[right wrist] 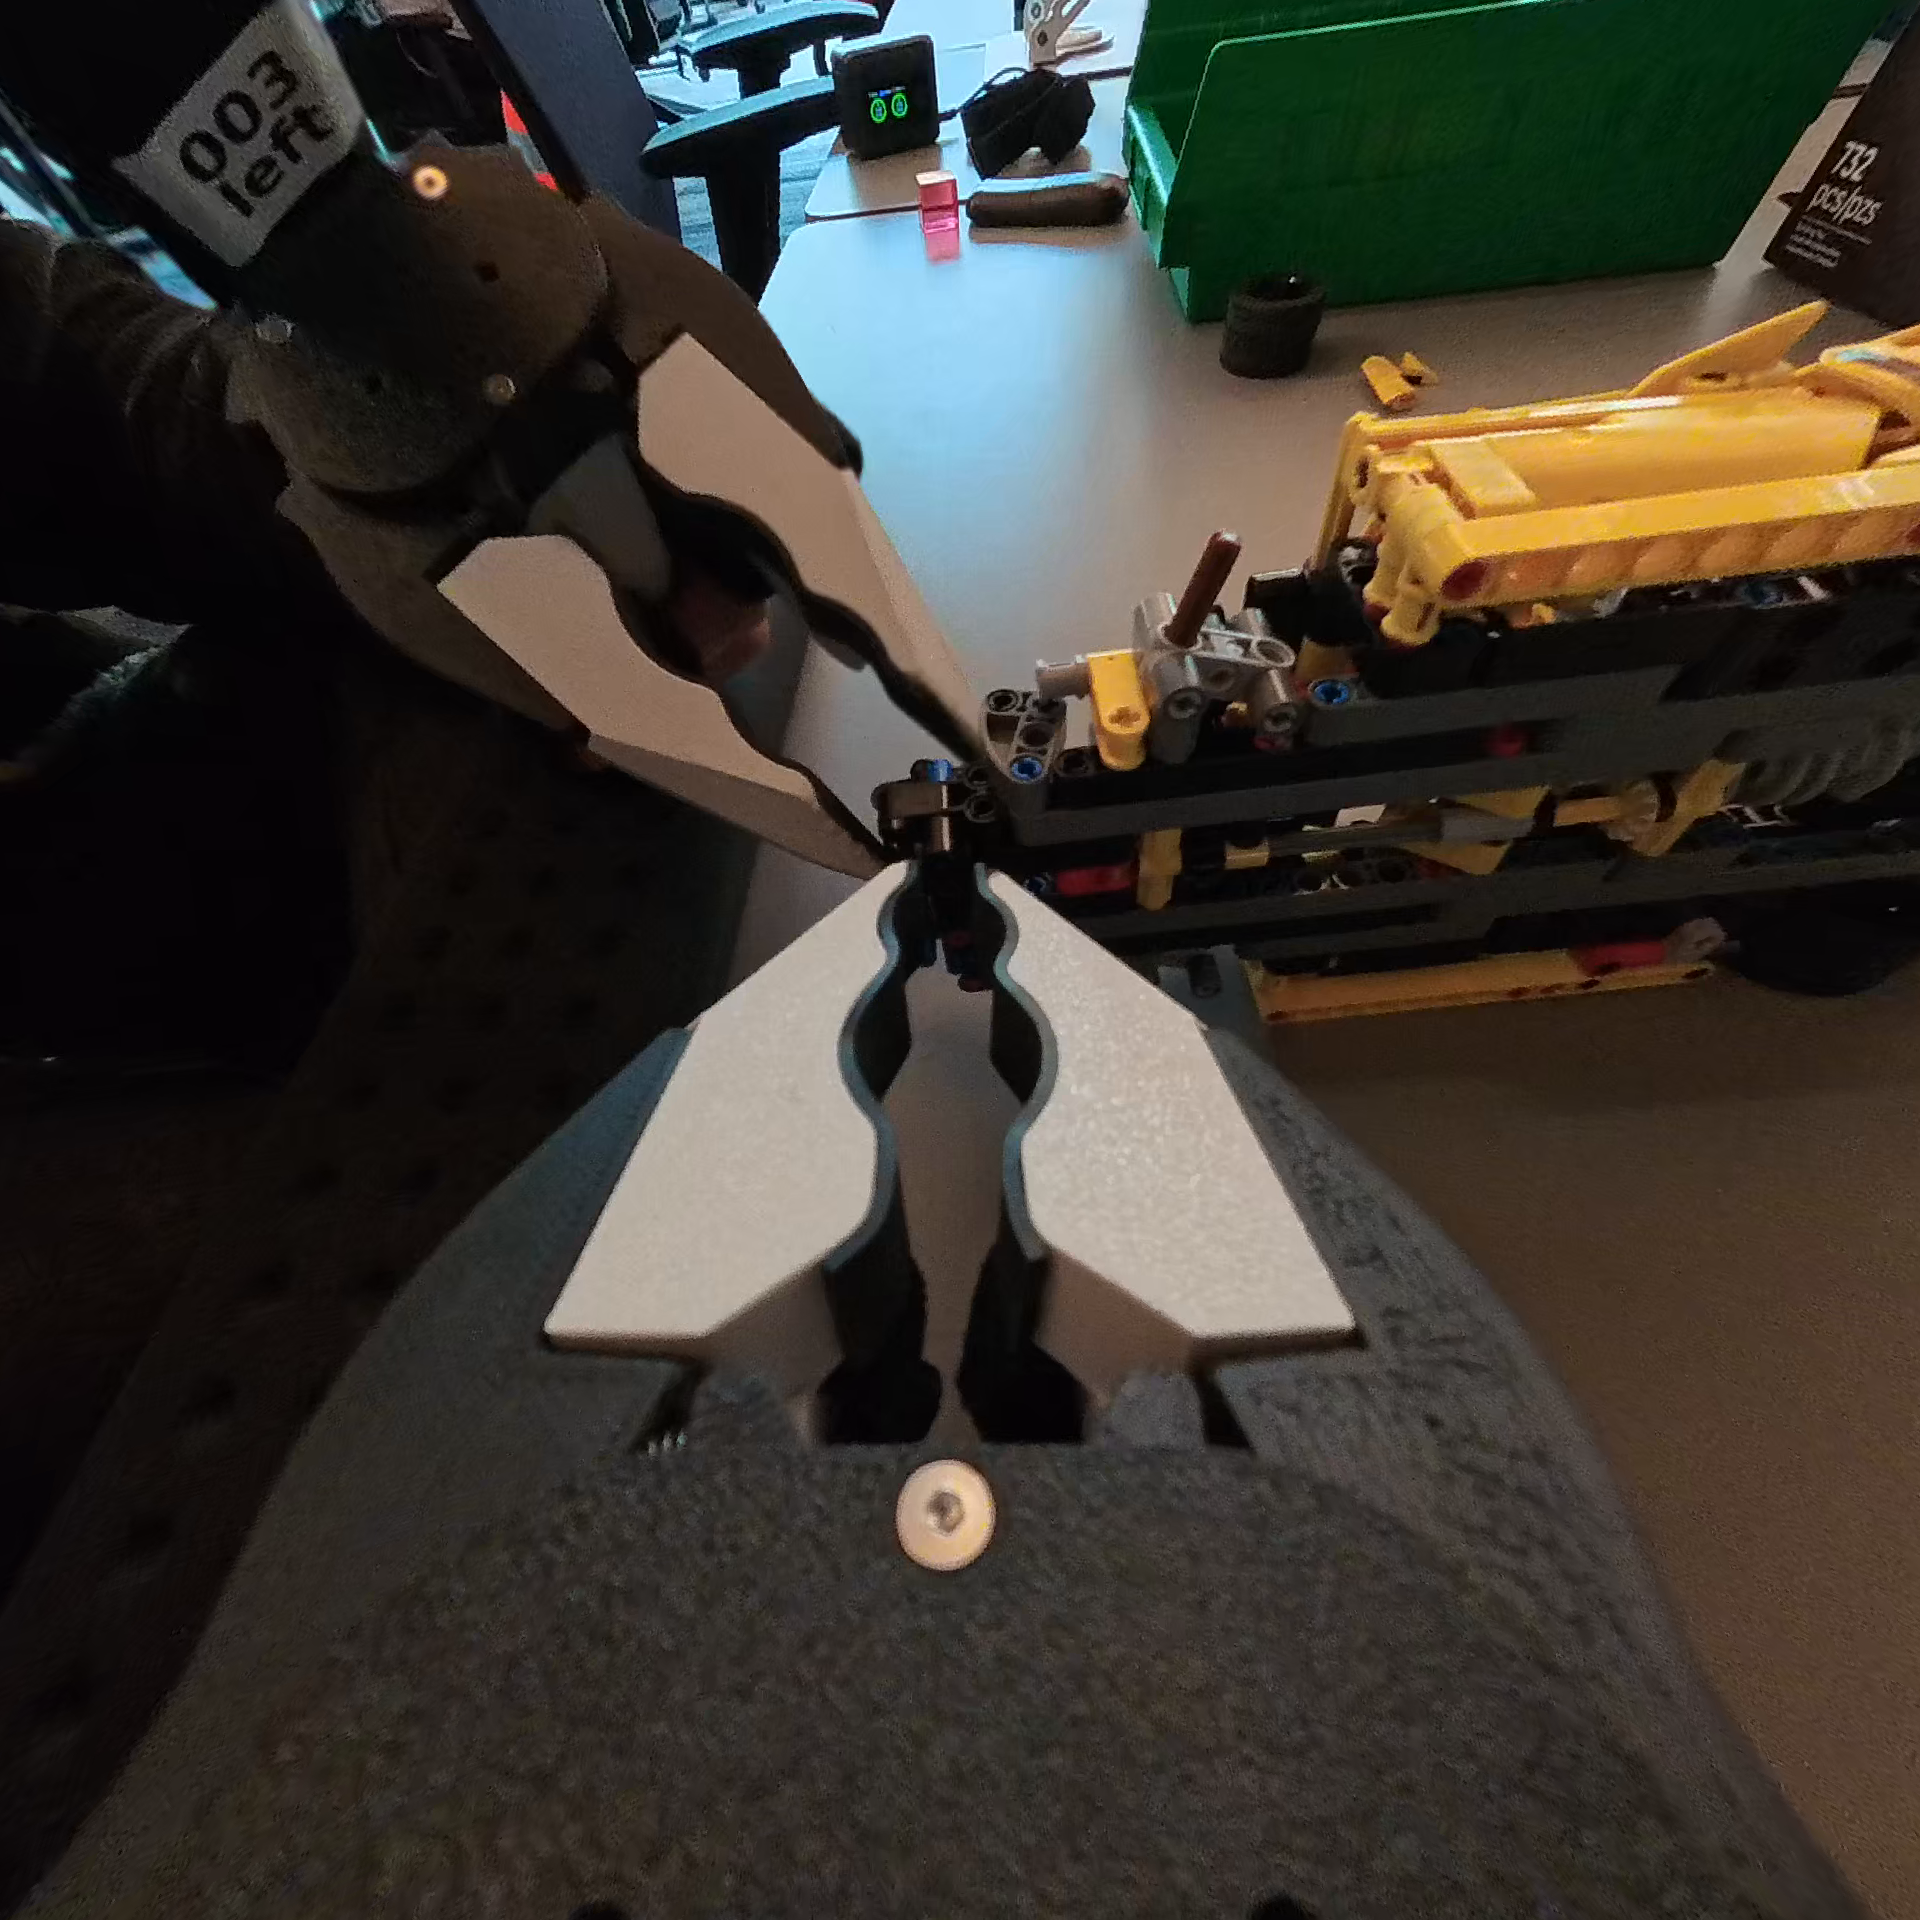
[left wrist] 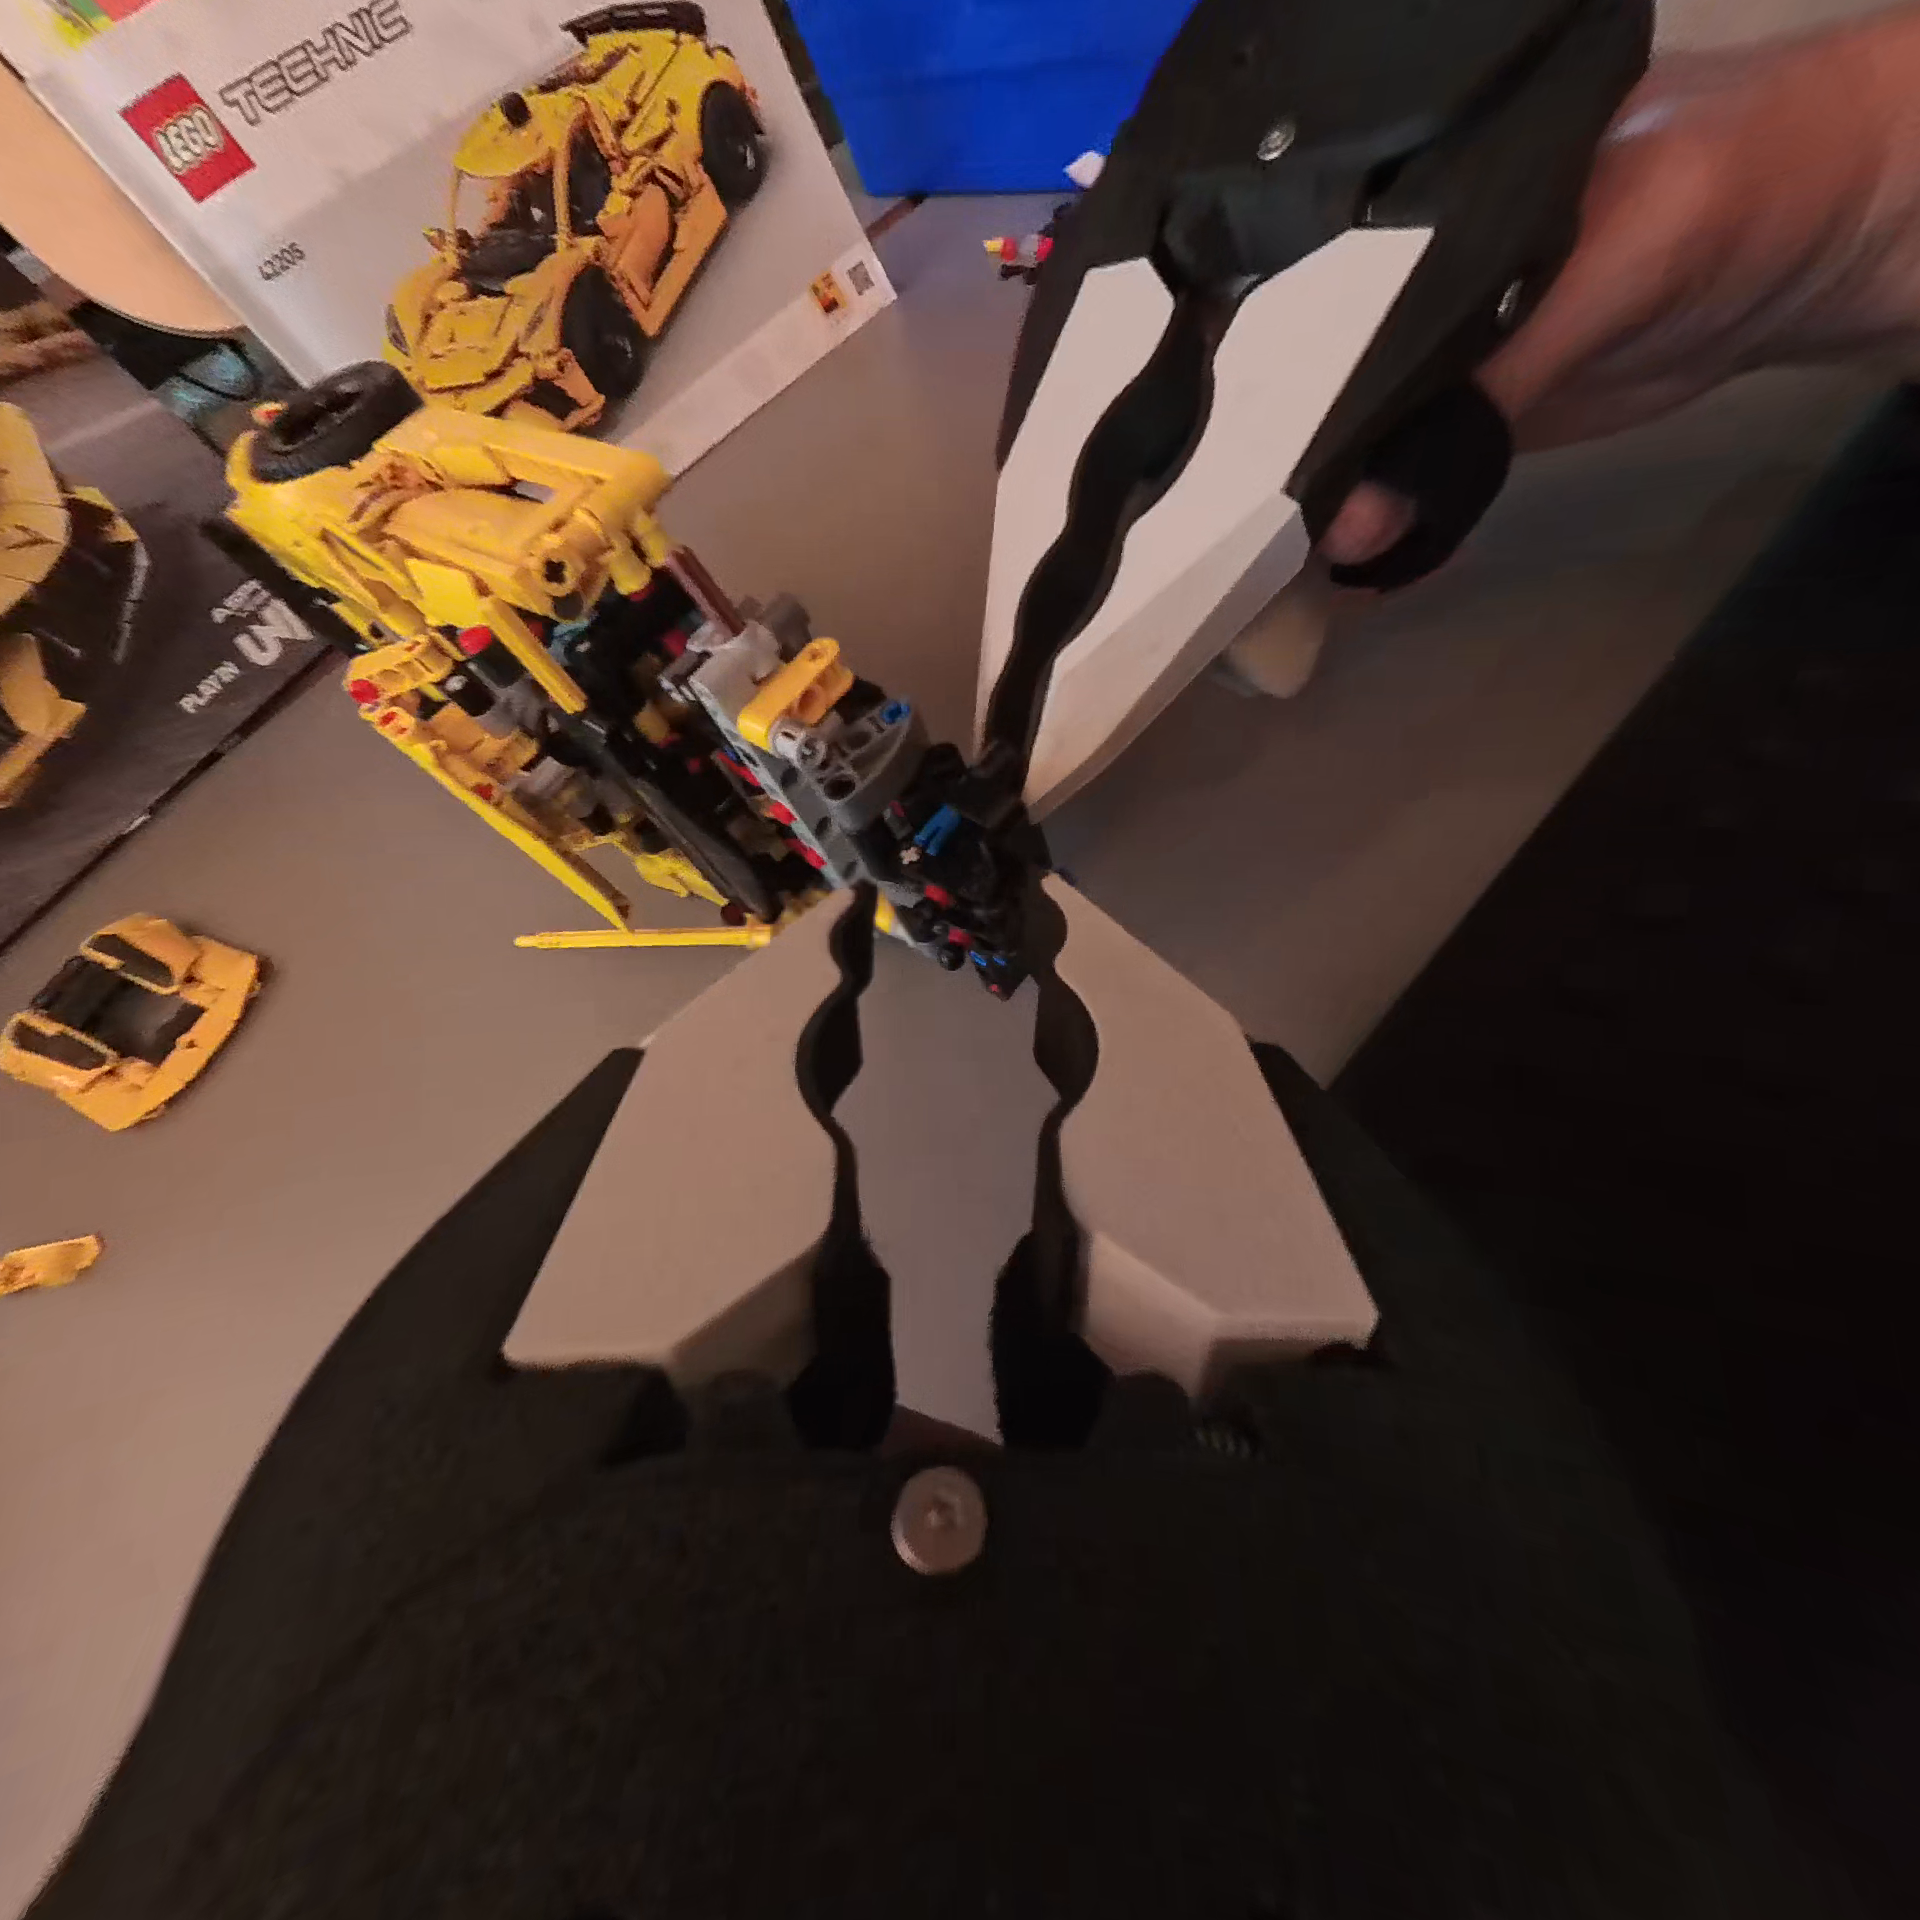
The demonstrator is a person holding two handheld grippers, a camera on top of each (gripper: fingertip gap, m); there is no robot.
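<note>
Left gripper: jaws part open, tips set either side of the black end block of the toy car chassis, at the centre of the left wrist view. Whether its pads actually press the block cannot be confirmed; the tips are blurred there.

Right gripper: jaws nearly closed, pinching a small black connector section on the same end of the chassis. In the left wrist view it enters from the upper right, and the tips of the two grippers almost meet.

Chassis: lies on its side on the grey table, with the yellow bodywork running toward the upper left.

Surroundings:
- instruction booklet, upper left;
- detached yellow body panel, left edge;
- loose black tyre before a green bin, upper right of the right wrist view.
</note>
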